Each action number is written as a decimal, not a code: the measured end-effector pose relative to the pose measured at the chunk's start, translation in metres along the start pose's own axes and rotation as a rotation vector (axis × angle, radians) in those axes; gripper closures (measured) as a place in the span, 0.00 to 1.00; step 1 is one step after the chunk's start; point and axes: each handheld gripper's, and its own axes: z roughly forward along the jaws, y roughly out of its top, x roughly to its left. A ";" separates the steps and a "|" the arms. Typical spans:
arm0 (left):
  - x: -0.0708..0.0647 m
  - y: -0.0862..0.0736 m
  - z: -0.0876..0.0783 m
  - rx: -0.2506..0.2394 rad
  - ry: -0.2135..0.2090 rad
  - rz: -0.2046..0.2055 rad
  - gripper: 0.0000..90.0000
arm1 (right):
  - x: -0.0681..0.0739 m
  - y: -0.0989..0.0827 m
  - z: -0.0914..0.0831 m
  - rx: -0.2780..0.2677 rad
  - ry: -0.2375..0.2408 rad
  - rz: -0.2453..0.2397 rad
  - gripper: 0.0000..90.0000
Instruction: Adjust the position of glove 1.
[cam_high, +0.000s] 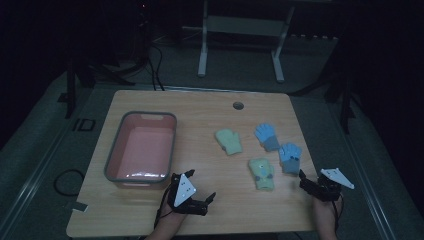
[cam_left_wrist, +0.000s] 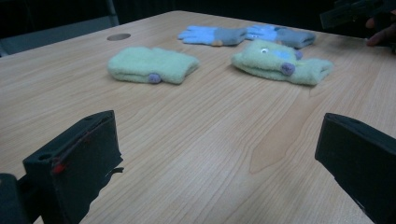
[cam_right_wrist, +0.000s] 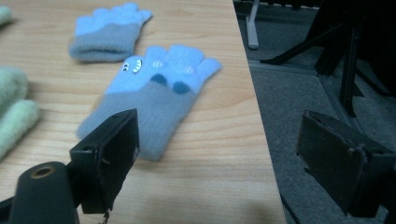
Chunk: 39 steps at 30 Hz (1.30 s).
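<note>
Gloves lie right of the pink basin (cam_high: 141, 145): two blue, two green. The nearest blue glove (cam_high: 289, 156) lies just beyond the right gripper (cam_high: 311, 183), jaws spread, empty. The left gripper (cam_high: 192, 192), also gaping and empty, hovers just before the basin, pointing right.

The wooden counter (cam_high: 210, 107) I work at has a small round hole (cam_high: 238, 105) near its far edge. Beyond that edge, on the grey floor (cam_high: 240, 82), I see a white metal frame (cam_high: 202, 55) on two legs. Black cables (cam_high: 155, 70) run over the floor to its left. Off my left, a cable loop (cam_high: 67, 181) lies beside the counter, and farther on there is an "ID" marking (cam_high: 83, 124). Off my right stand dark stand legs (cam_high: 345, 100).
</note>
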 end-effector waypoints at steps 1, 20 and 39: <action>0.000 0.000 0.000 0.000 0.000 -0.001 0.00 | 0.001 0.000 0.000 0.004 -0.002 -0.009 0.15; 0.000 0.000 0.000 0.002 0.001 -0.001 0.00 | -0.004 0.007 -0.003 0.045 0.040 0.022 0.14; 0.000 0.000 0.000 0.004 0.001 0.001 0.00 | 0.001 0.088 -0.033 -0.004 0.055 -0.019 0.15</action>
